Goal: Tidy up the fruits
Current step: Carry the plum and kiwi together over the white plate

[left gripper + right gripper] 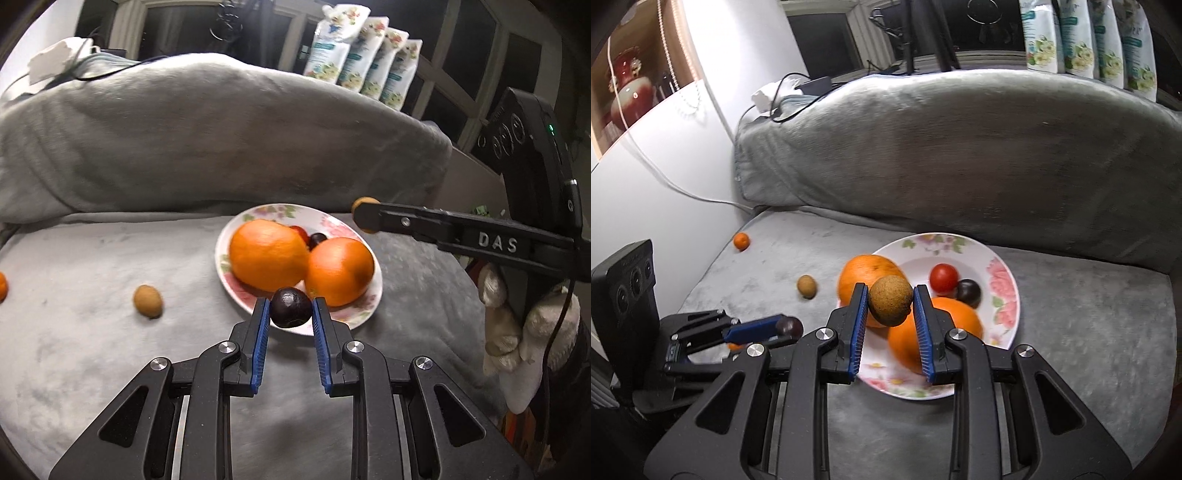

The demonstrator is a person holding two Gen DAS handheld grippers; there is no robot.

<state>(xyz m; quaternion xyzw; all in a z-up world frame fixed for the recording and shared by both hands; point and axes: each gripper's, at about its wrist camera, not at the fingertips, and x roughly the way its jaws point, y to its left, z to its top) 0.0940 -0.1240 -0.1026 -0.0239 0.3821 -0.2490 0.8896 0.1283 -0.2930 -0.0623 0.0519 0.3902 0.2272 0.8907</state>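
Note:
My left gripper [291, 306] is shut on a dark purple round fruit [290, 310], held just above the near rim of a flowered plate [332, 221]. On the plate lie two oranges [267, 254] [339, 270], a red tomato [944, 277] and another dark fruit [968, 291]. My right gripper [891, 291] is shut on a brown rough-skinned fruit [890, 301], over the plate's left side. In the left wrist view the right gripper [364, 216] reaches in from the right with that brown fruit at its tip. The left gripper [783, 326] shows at the lower left of the right wrist view.
A second brown fruit [807, 286] and a small orange [741, 240] lie on the grey sofa seat [1089, 314], left of the plate. A grey cushion back [960, 155] rises behind. Pouches [362, 51] line the window sill. A cable [665, 181] runs down the white wall at left.

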